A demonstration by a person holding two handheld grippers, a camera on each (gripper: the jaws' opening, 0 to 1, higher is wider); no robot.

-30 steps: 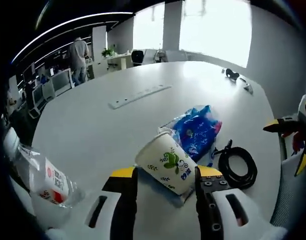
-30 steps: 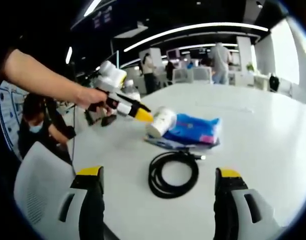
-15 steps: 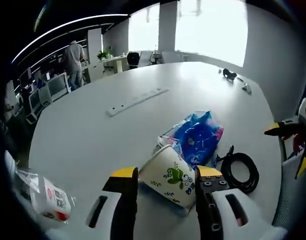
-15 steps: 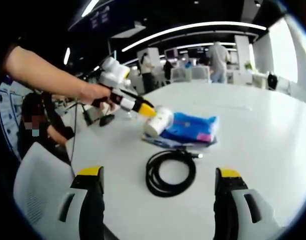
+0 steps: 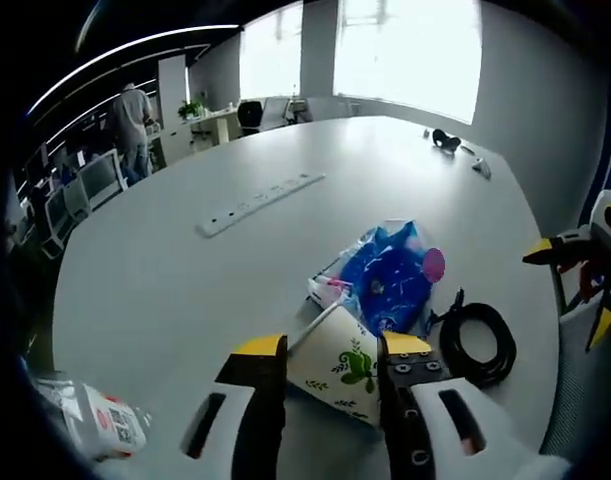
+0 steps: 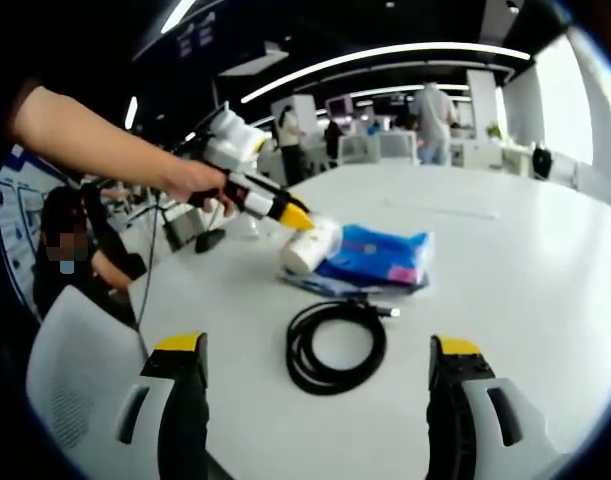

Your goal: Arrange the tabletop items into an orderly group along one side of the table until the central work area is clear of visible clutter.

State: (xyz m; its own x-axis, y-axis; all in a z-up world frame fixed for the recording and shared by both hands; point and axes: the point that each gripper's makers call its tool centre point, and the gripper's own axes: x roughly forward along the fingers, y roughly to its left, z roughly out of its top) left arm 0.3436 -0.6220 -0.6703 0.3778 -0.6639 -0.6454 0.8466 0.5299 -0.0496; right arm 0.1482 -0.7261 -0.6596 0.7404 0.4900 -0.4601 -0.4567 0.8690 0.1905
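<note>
- In the left gripper view, a crumpled clear plastic bottle (image 5: 90, 425) with a red and white label lies on its side near the near left edge of the white table (image 5: 185, 270).
- A long white power strip (image 5: 257, 202) lies flat further in, toward the middle of the table, well apart from the other items.
- The left gripper (image 5: 322, 350) has its yellow-tipped jaws closed narrowly around a white paper cup (image 5: 340, 365) with a green leaf print. The cup is tipped on its side, its rim touching a blue plastic packet (image 5: 385, 275).
- The packet lies flat just beyond the cup, with a pink patch at its right end.
- A coiled black cable (image 5: 475, 340) lies on the table just to the right of the packet and cup, near the right edge.
- In the right gripper view, a hand (image 6: 195, 180) holds the left gripper at the cup, which rests against the packet.
- The cable coil sits nearer than the packet, between it and the right gripper (image 6: 320, 365).
- The right gripper hangs over the near table edge with its jaws spread wide, holding nothing.
</note>
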